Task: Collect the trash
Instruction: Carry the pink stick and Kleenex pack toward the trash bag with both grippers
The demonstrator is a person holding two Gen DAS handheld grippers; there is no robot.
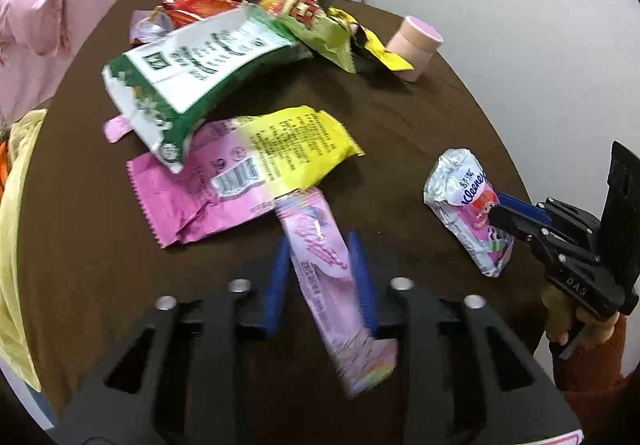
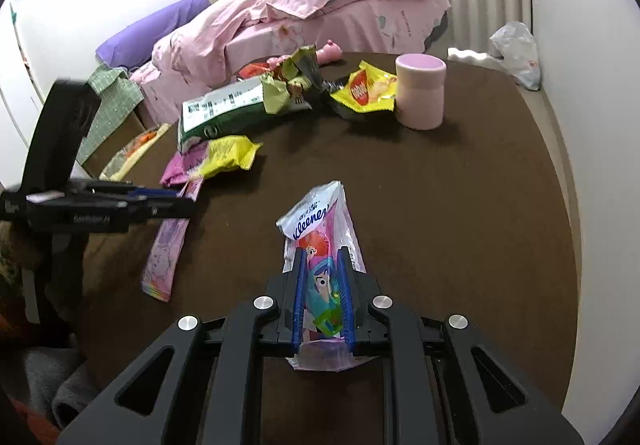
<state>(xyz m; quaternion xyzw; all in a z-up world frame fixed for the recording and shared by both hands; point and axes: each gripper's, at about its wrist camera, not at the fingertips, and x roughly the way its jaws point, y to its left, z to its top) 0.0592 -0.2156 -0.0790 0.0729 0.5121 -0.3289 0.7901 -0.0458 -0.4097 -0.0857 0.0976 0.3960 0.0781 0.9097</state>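
Left wrist view: left gripper (image 1: 322, 241) jaws clamp pink wrapper (image 1: 332, 277); right gripper (image 2: 322, 257) jaws clamp tissue pack (image 2: 320, 229).

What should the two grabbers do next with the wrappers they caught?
Probably lift both up off the table. The left tool is pinched on the long pink wrapper, and the right tool is pinched on the tissue pack, so both are caught. No bin shows here, so where they go is unclear.

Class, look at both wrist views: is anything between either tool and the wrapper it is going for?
Nothing visible. The left tool already has the long pink wrapper between its blue pads, and the right tool is closed on the Kleenex pack. The other wrappers lie farther back on the brown table.
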